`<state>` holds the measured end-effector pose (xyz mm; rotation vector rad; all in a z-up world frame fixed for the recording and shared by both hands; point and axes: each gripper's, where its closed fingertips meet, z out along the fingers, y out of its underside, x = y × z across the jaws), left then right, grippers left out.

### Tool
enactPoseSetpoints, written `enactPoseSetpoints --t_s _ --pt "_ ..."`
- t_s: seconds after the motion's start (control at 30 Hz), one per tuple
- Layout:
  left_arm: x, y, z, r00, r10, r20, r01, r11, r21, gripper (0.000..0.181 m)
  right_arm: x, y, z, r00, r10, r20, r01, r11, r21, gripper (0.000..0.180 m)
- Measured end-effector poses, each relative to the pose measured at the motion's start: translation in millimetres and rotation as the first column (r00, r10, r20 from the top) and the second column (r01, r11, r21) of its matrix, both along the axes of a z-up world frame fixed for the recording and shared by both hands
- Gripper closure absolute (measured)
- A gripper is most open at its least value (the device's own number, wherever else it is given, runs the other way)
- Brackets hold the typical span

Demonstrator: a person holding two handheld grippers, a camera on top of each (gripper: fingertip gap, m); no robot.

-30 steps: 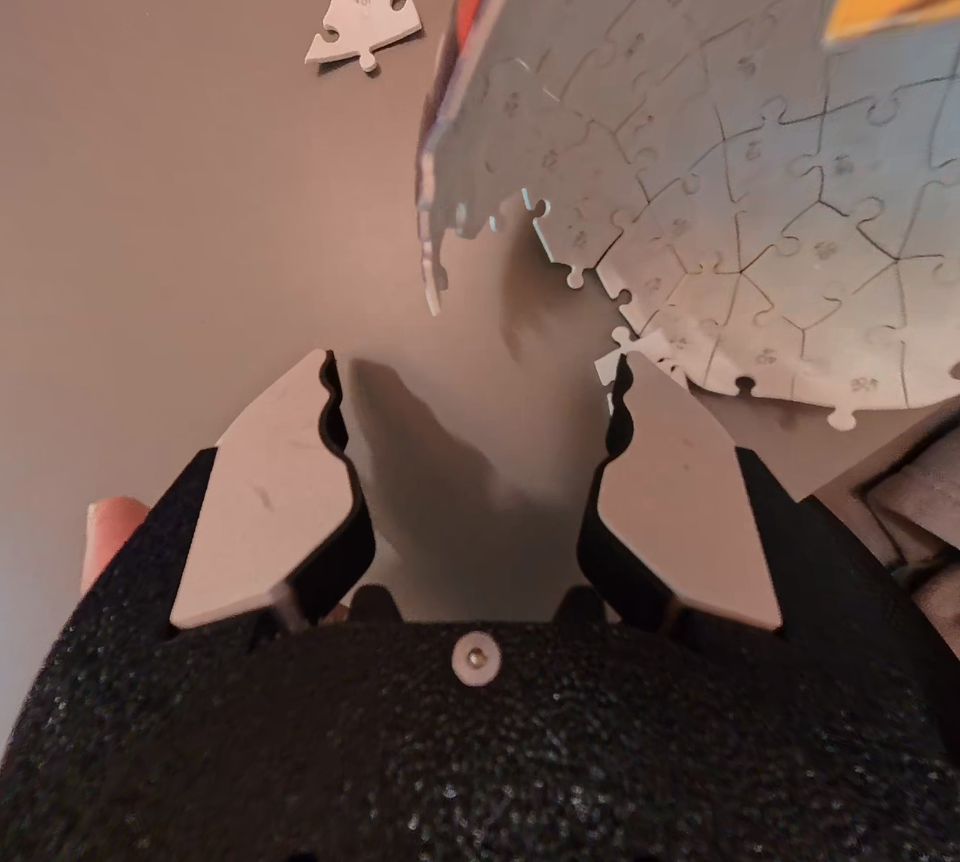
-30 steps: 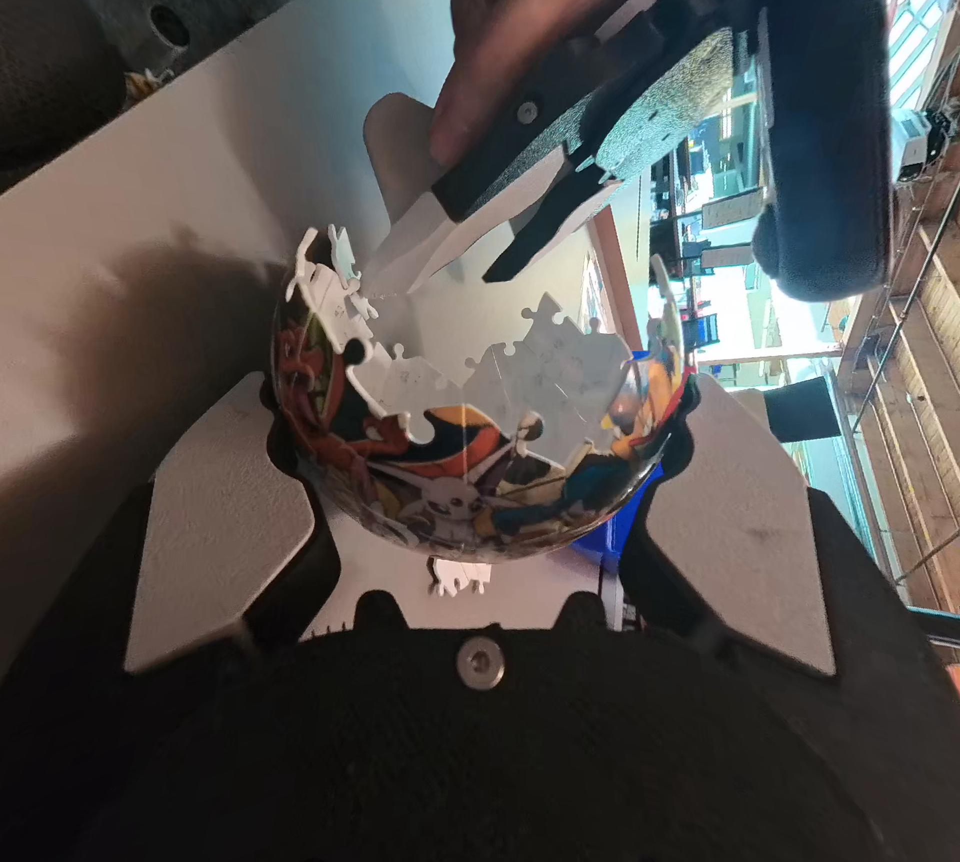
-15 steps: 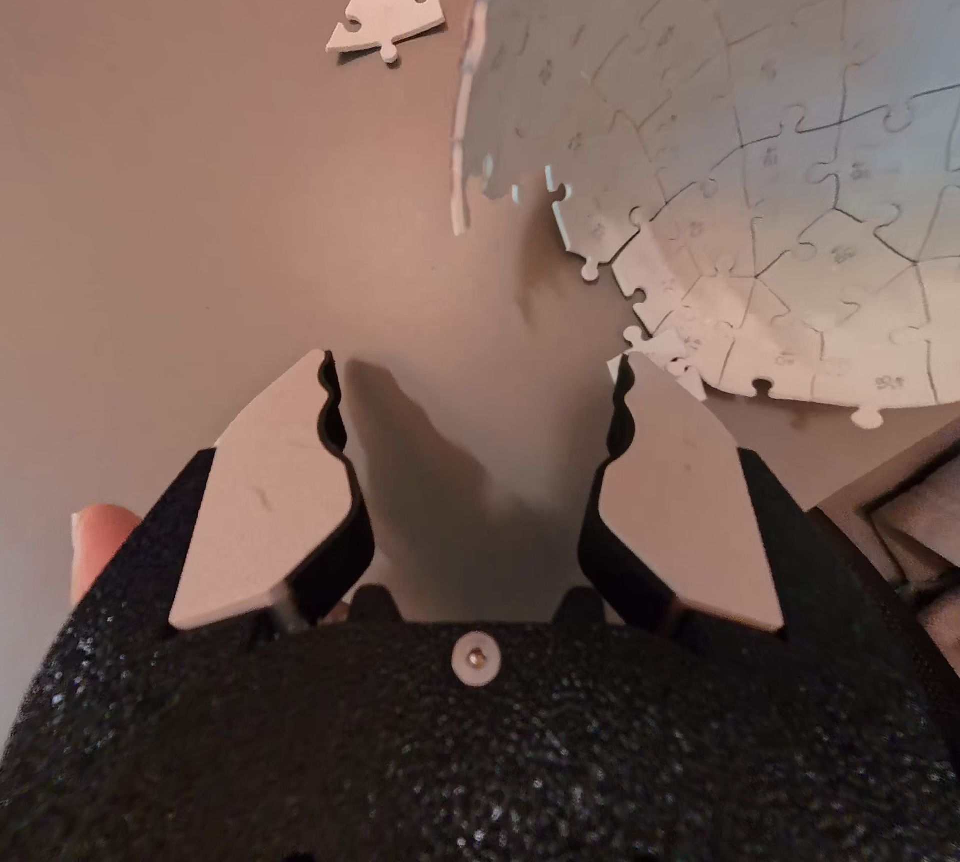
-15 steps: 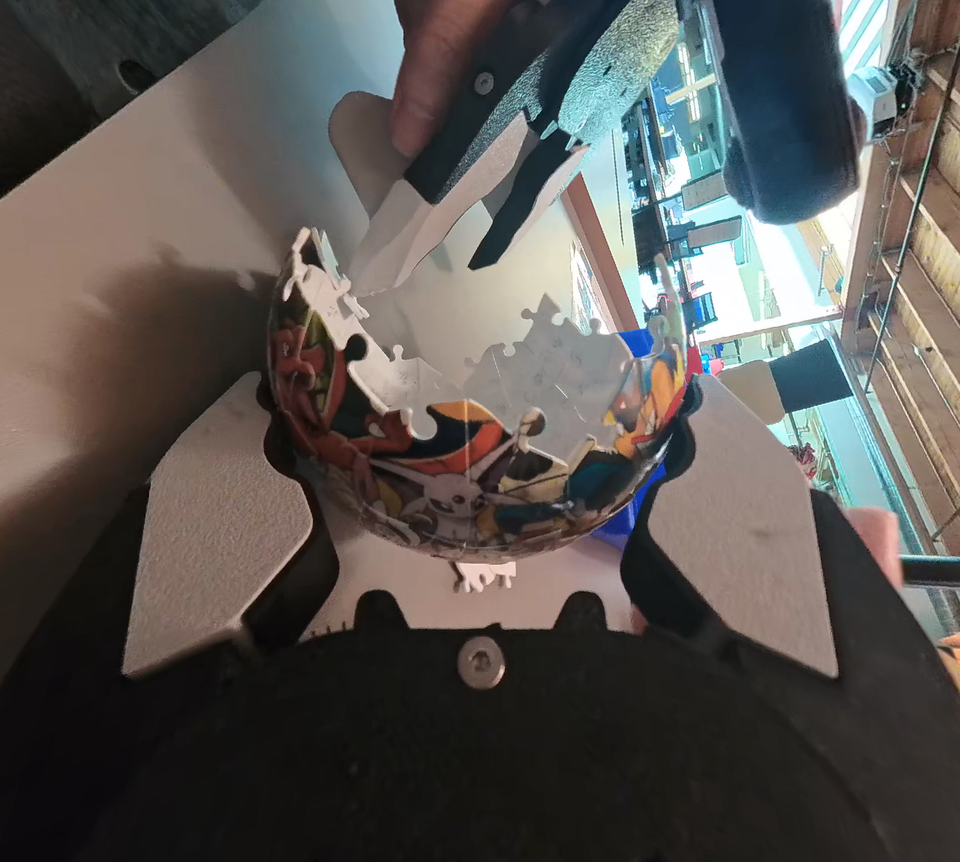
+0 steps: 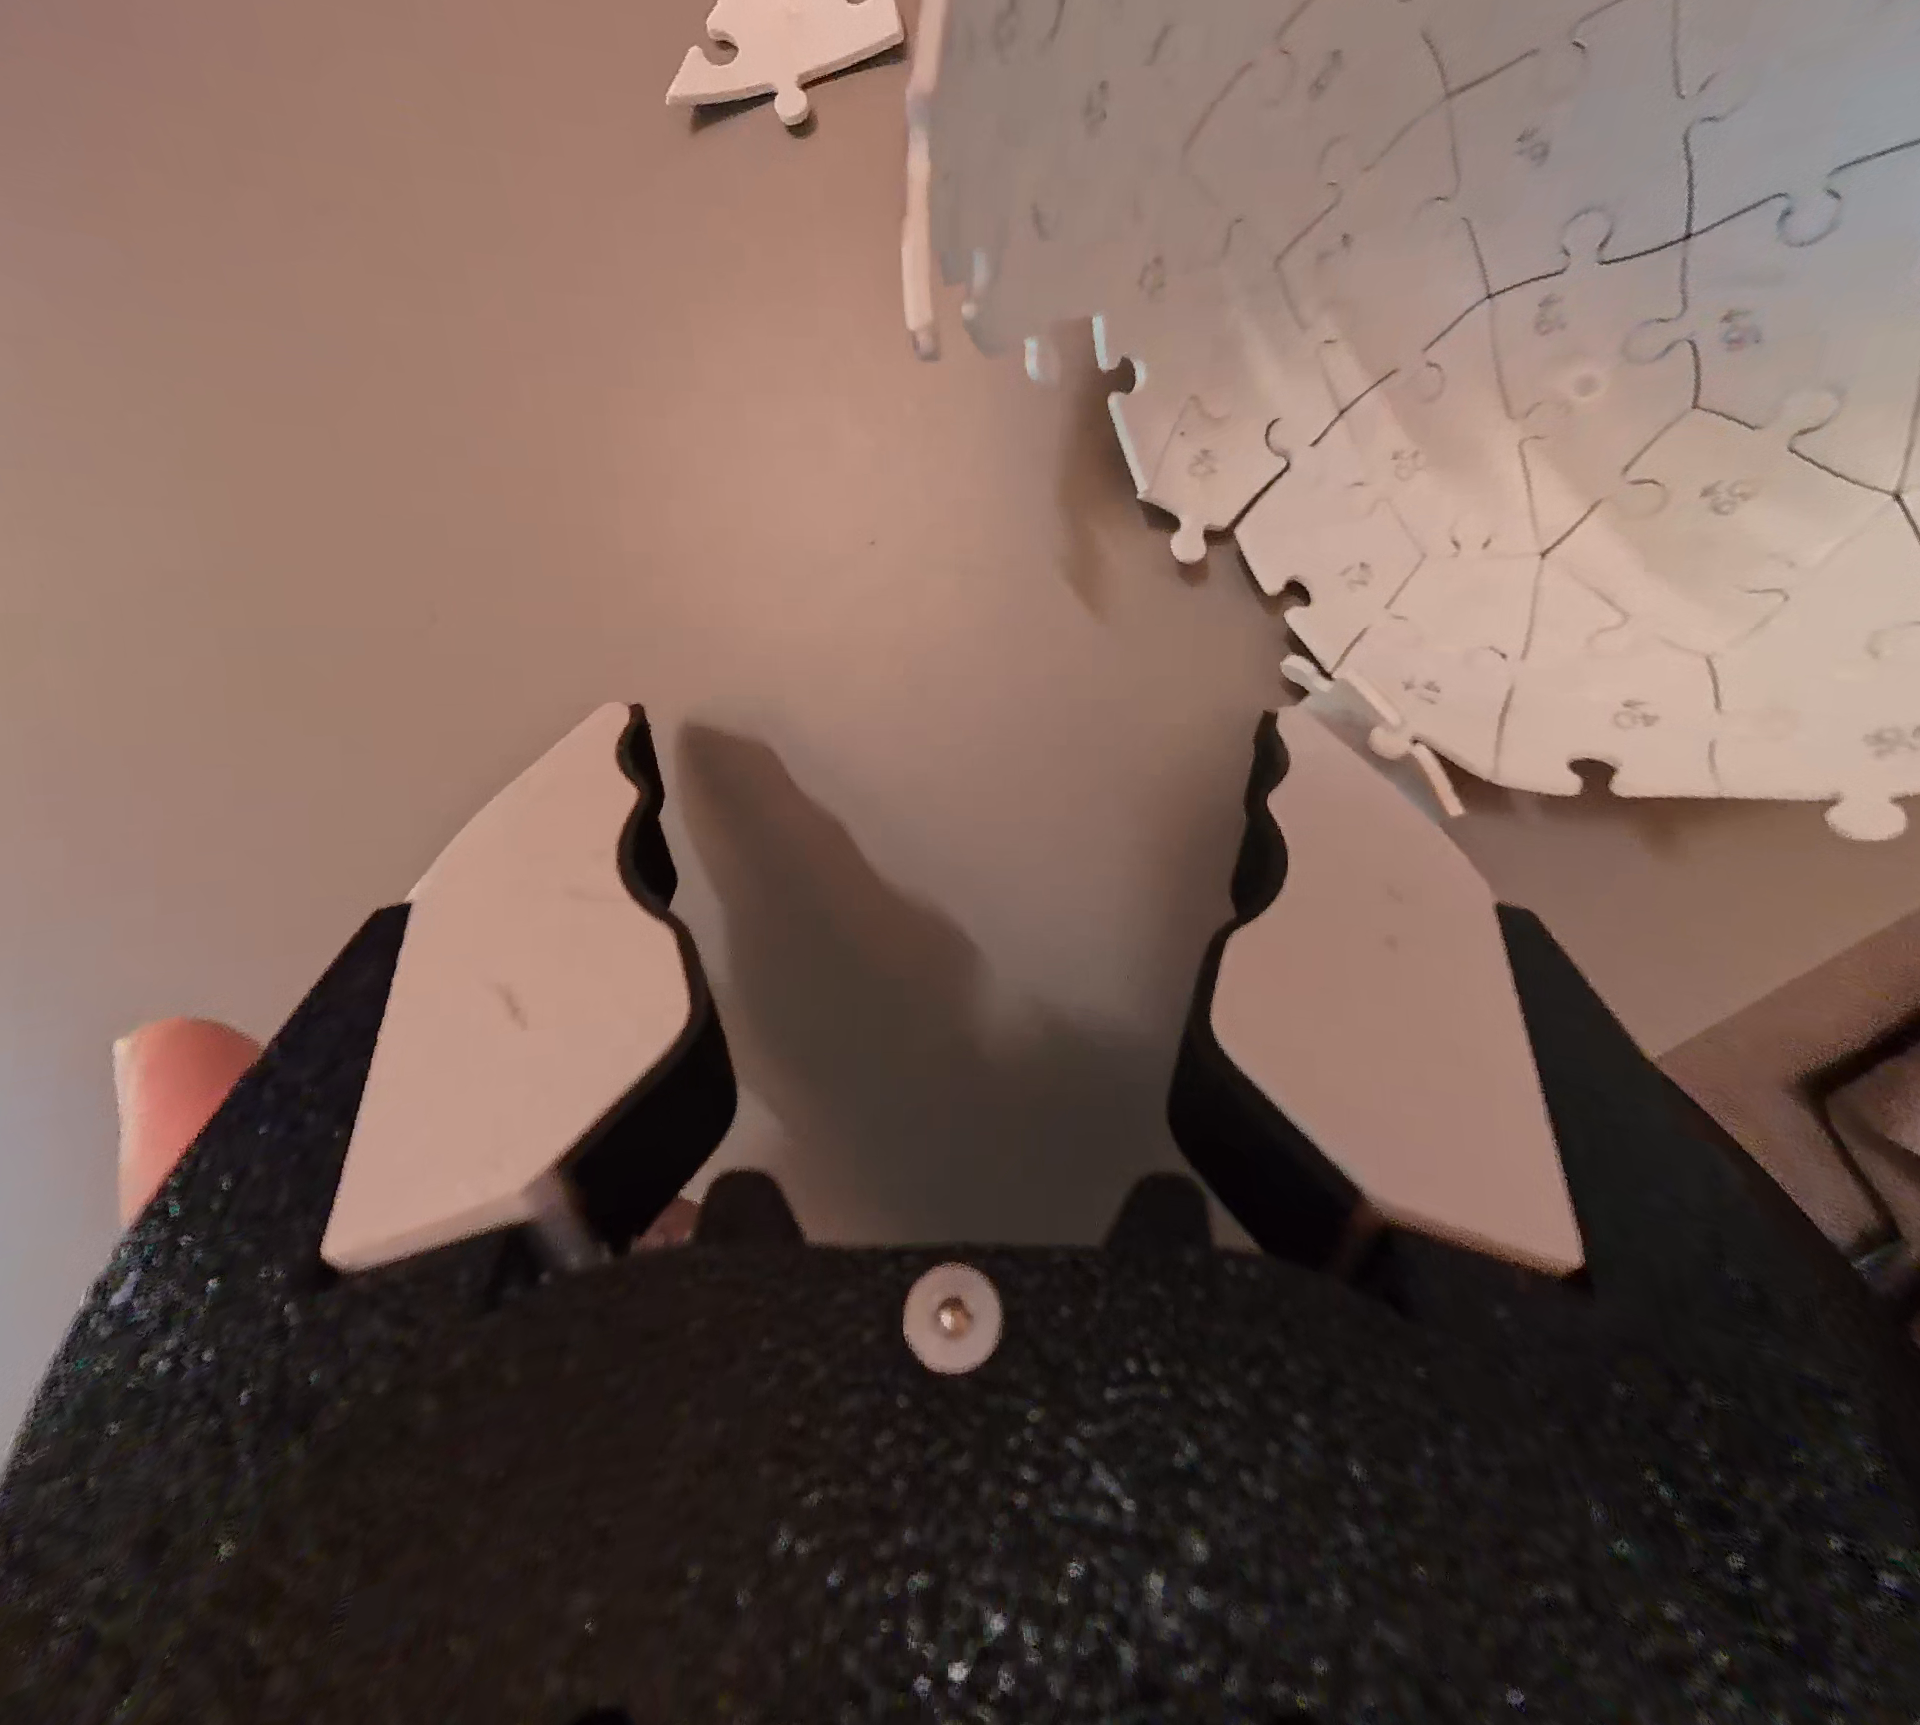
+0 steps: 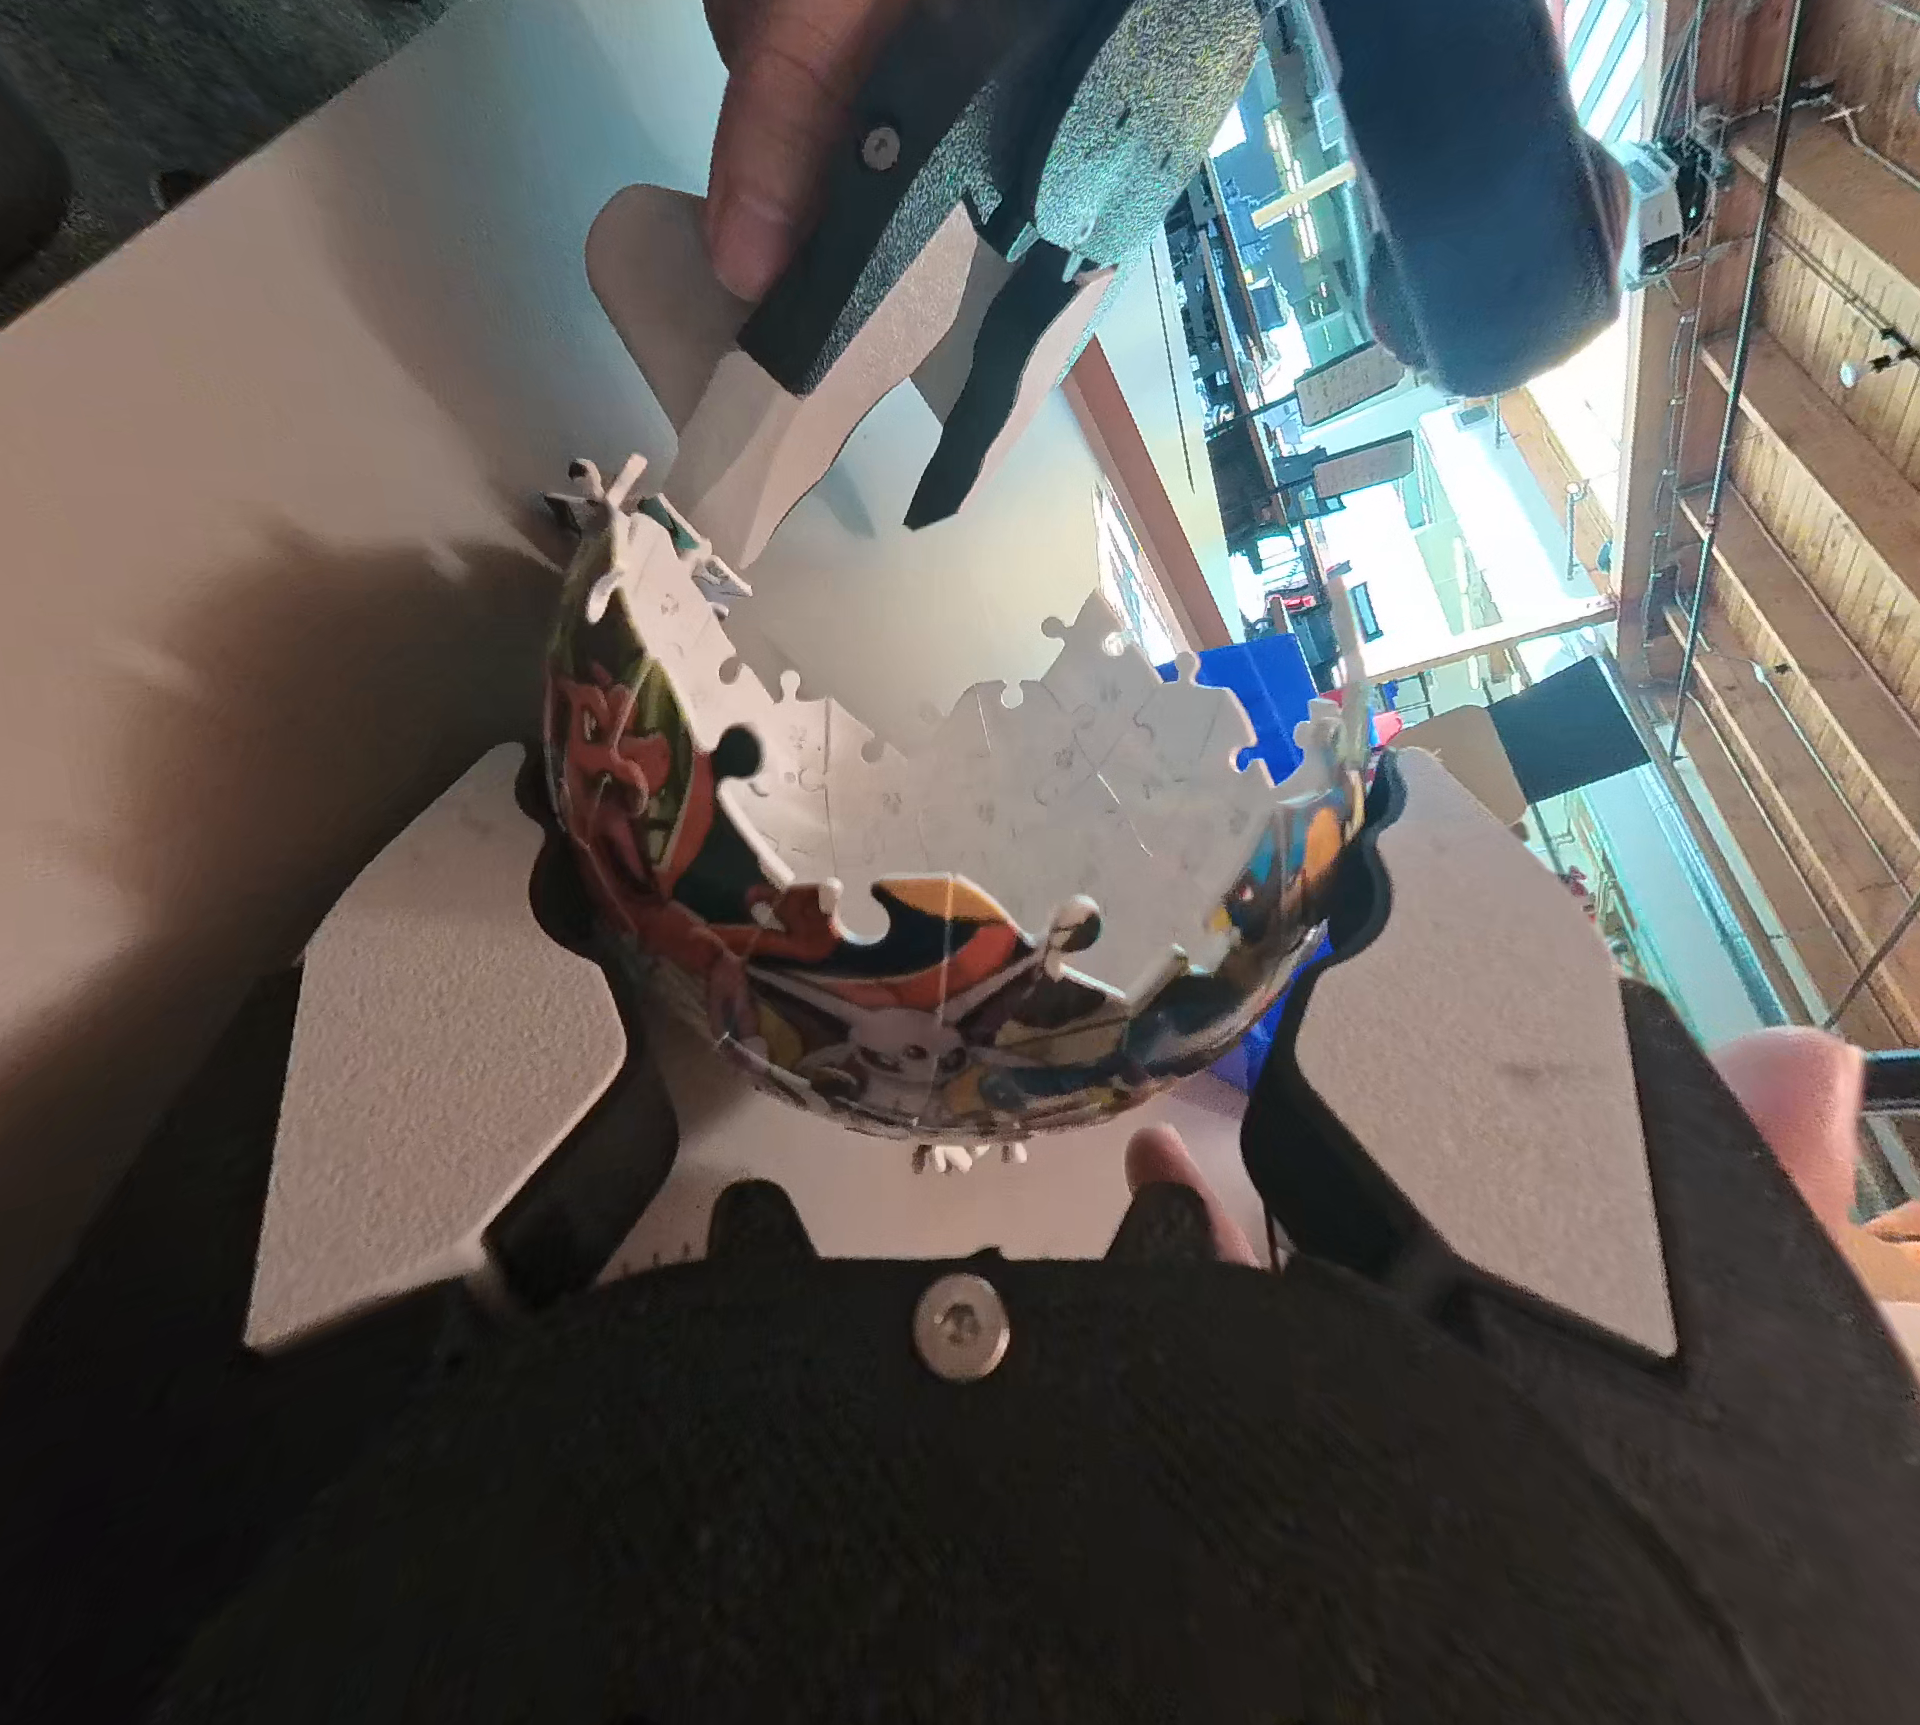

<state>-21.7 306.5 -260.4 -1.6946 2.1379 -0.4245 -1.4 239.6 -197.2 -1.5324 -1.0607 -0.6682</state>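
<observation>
A half-sphere jigsaw shell point(image 6: 935, 979), colourful outside and white inside, sits between my right gripper's point(image 6: 961, 792) fingers, which are shut on its sides and hold it above the table. In the left wrist view its white numbered inside point(image 5: 1507, 273) fills the upper right. My left gripper point(image 5: 951, 730) is open and empty; its right fingertip is next to a rim piece point(image 5: 1382, 730) that sticks out of line. In the right wrist view the left gripper point(image 6: 831, 537) points down at the shell's upper-left rim. A loose white piece point(image 5: 795, 13) lies on the table.
The beige table point(image 5: 416, 428) lies under both grippers. Another loose piece point(image 6: 966, 1156) lies on the table under the shell. A blue bin point(image 6: 1247, 688) stands beyond the table edge. A person's hand point(image 6: 831, 13) holds the left gripper. Between my left fingertips and the loose white piece point(image 5: 795, 13) there is roughly 12 cm.
The left gripper has moved closer to the shell's rim, still open. A rim piece at the shell's upper left now sticks out of line. The right gripper keeps its hold.
</observation>
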Motion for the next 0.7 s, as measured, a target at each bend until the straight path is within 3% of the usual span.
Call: enactPoseSetpoints --t_s 0.27,0.5,0.7 --pt "-3.7 16.2 6.3 0.988 0.125 0.09 -0.128 0.992 0.021 0.075 -1.5 -0.5 0.6 1.0 0.011 0.011 -0.011 1.0 0.013 0.041" --pt "-2.5 12.5 28.7 0.961 0.169 0.22 -0.158 0.985 -0.066 0.075 -2.0 -0.4 0.9 1.0 0.01 0.013 -0.01 1.0 0.018 0.041" --pt "-2.6 -5.0 15.7 0.979 0.127 0.162 -0.104 0.984 -0.144 0.076 -3.1 -0.3 1.2 1.0 0.008 0.029 -0.008 1.0 0.015 0.042"
